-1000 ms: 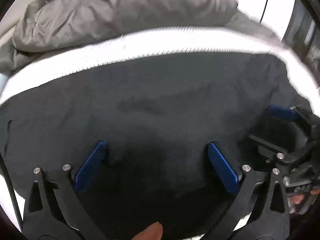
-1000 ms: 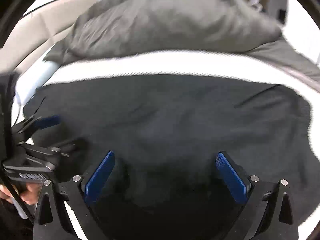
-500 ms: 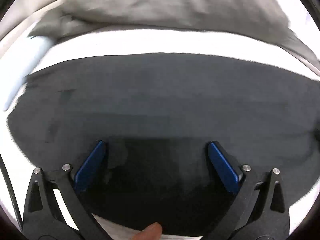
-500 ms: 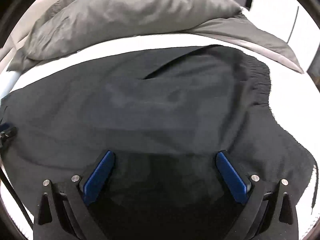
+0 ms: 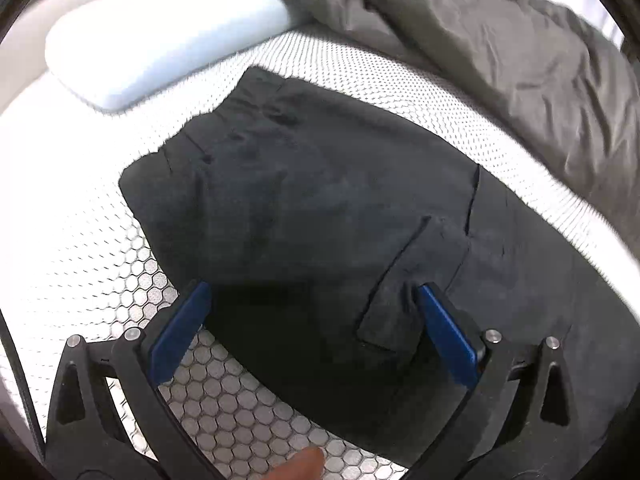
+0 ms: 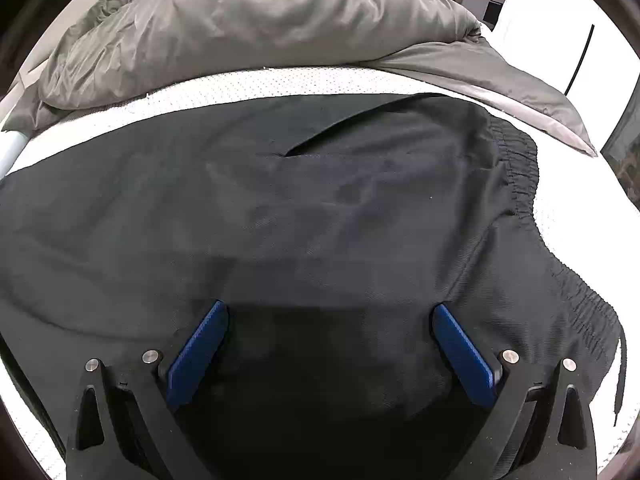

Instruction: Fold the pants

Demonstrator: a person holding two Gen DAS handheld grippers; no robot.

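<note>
Black pants (image 5: 320,208) lie spread on a white honeycomb-patterned mattress (image 5: 100,248). In the left wrist view I see the leg-hem end and a pocket flap (image 5: 404,292) near my right finger. My left gripper (image 5: 312,308) is open, low over the near edge of the pants, holding nothing. In the right wrist view the pants (image 6: 320,208) fill the frame, with the elastic waistband (image 6: 516,176) at the right. My right gripper (image 6: 330,324) is open just above the fabric, holding nothing.
A crumpled grey duvet (image 6: 260,20) lies along the far side of the bed, also in the left wrist view (image 5: 520,48). A pale blue pillow (image 5: 160,36) sits at the far left. A drawstring (image 6: 622,360) hangs off the waistband at the right.
Both grippers have moved apart along the pants: the left swung toward the leg end, the right toward the waistband. Neither sees the other gripper now. Both stayed open.
</note>
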